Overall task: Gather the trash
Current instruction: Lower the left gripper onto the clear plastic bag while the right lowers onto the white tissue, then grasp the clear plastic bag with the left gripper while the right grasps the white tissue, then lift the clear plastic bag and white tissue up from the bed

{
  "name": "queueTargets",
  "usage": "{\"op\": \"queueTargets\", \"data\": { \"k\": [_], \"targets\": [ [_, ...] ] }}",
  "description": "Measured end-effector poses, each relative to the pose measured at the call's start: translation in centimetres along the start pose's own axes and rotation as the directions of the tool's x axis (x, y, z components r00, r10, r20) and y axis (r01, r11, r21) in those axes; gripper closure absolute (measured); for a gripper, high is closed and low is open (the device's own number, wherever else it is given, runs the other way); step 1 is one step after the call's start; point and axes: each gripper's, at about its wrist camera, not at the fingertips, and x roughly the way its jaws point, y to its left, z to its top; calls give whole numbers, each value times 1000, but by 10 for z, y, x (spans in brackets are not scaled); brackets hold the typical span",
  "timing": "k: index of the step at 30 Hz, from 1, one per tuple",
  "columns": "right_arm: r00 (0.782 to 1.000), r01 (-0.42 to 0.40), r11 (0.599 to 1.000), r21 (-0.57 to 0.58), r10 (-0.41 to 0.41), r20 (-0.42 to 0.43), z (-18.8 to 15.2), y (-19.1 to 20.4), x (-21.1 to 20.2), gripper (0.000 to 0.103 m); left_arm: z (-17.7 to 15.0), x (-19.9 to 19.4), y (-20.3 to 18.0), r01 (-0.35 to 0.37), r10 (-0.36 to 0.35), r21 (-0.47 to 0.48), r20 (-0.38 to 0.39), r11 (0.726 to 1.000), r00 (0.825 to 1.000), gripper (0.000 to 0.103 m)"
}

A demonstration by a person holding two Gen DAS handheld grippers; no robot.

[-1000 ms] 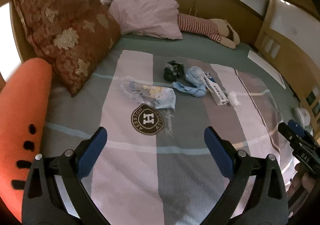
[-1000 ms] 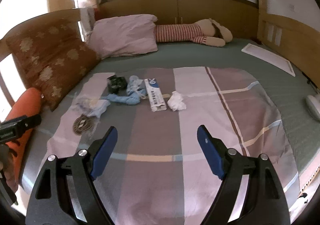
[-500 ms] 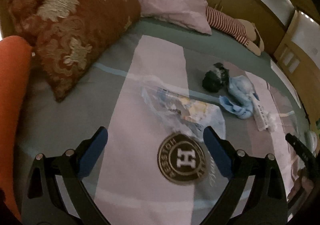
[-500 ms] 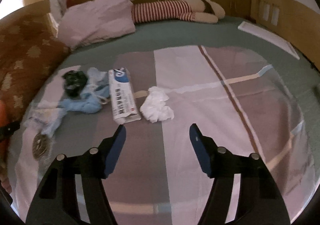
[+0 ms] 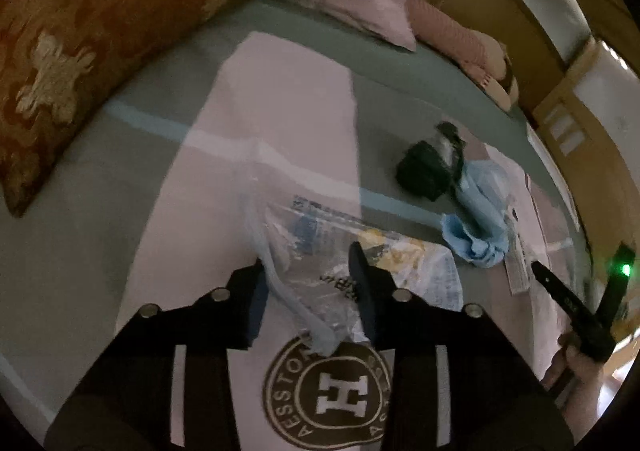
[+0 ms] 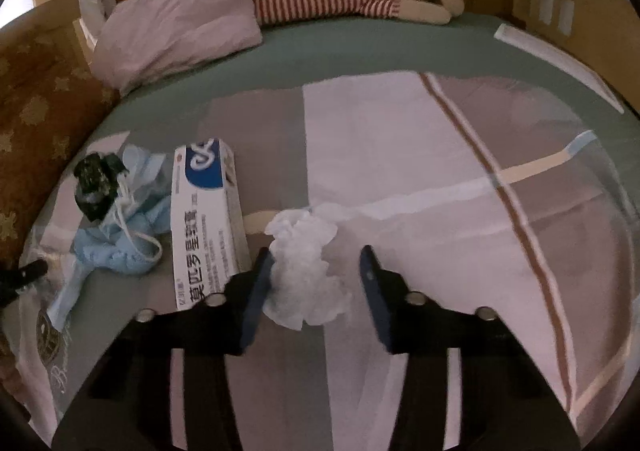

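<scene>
The tissue (image 6: 306,271) lies on the bed (image 6: 400,155) straight ahead between the open jaws of the right gripper (image 6: 316,283) — the nearer one — while the left gripper (image 5: 308,291), also open, straddles the plastic bag (image 5: 344,263) beside the box (image 6: 204,219).

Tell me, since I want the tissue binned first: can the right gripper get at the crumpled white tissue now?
Probably yes. The right gripper is open with the crumpled white tissue between its fingers, nothing covering it. The white box lies just left, apparently clear of the grasp.
</scene>
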Motion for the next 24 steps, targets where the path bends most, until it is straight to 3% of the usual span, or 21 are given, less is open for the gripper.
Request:
{"op": "queueTargets", "data": {
  "k": [3, 6, 11, 16, 21, 24],
  "targets": [
    [1000, 11, 1000, -28, -11, 16, -1, 6, -6, 83, -1, -4, -8, 1, -1, 27, 6, 1000, 1000, 82],
    [998, 15, 1000, -13, -14, 58, 3, 4, -25, 86, -1, -22, -20, -1, -1, 68, 28, 998, 1000, 89],
    [991, 22, 999, -29, -18, 130, -4, 1, -80, 86, -11, -86, -50, -37, 10, 204, 131, 978, 991, 89],
    [983, -56, 998, -42, 62, 175, -27, 7, -156, 86, -51, -163, -86, -77, 13, 302, 209, 950, 978, 89],
    [952, -169, 980, -110, 191, 241, -63, 27, -241, 86, -95, -238, -109, -74, -16, 301, 288, 951, 957, 89],
    [937, -193, 968, -159, 230, 263, -97, 39, -278, 86, -130, -263, -119, -115, 3, 327, 325, 938, 946, 89]
  ]
}}
